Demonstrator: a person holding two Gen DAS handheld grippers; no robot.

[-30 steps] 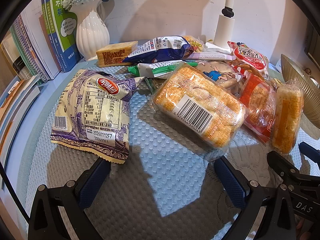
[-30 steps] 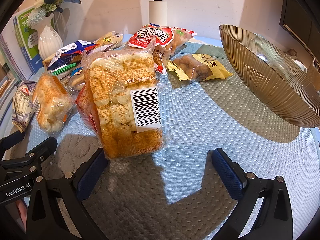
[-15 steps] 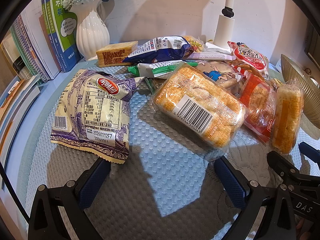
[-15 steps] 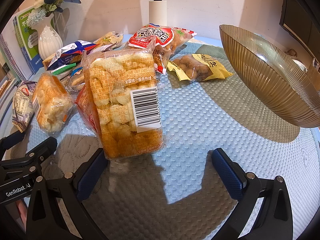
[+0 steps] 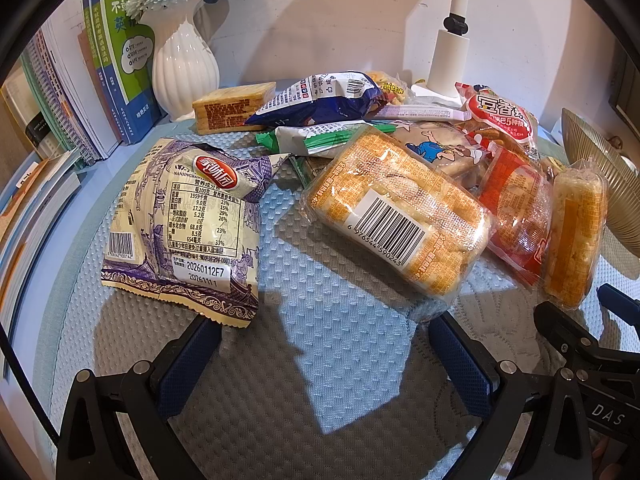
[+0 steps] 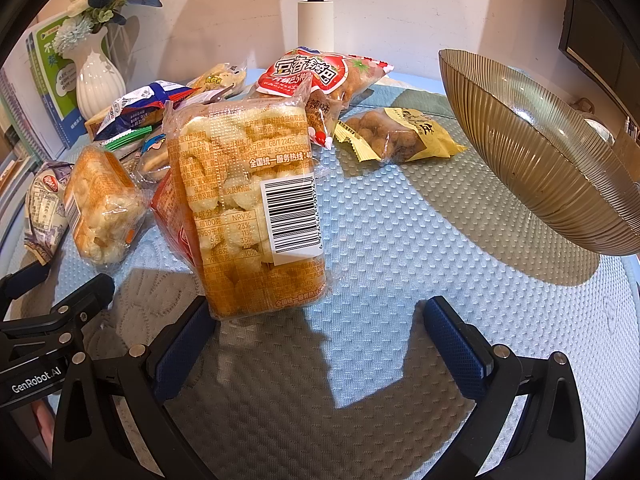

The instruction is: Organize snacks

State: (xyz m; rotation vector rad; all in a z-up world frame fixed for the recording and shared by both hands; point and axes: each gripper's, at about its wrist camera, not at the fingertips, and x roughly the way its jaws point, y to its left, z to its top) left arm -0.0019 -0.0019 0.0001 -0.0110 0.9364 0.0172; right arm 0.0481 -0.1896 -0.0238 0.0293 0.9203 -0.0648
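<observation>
Snack packs lie scattered on a blue quilted mat (image 5: pixel 328 320). In the left wrist view a purple-and-cream bag (image 5: pixel 180 232) lies at left and an orange puffed-snack pack with a barcode (image 5: pixel 396 216) at centre-right. My left gripper (image 5: pixel 324 354) is open just short of both, with nothing between its fingers. In the right wrist view a second orange puffed-snack pack (image 6: pixel 252 208) stands tilted on a red pack (image 6: pixel 168 216). My right gripper (image 6: pixel 320 344) is open, its left finger (image 6: pixel 182 352) right below that pack. A ribbed amber glass bowl (image 6: pixel 540 148) sits at right.
A red bag (image 6: pixel 320 76), a yellow bag of round snacks (image 6: pixel 400 140), a blue bag (image 5: pixel 320 98) and a green-edged pack (image 5: pixel 316 138) lie farther back. A white vase (image 5: pixel 184 64), books (image 5: pixel 100 72) and a white lamp post (image 5: pixel 452 52) stand along the wall.
</observation>
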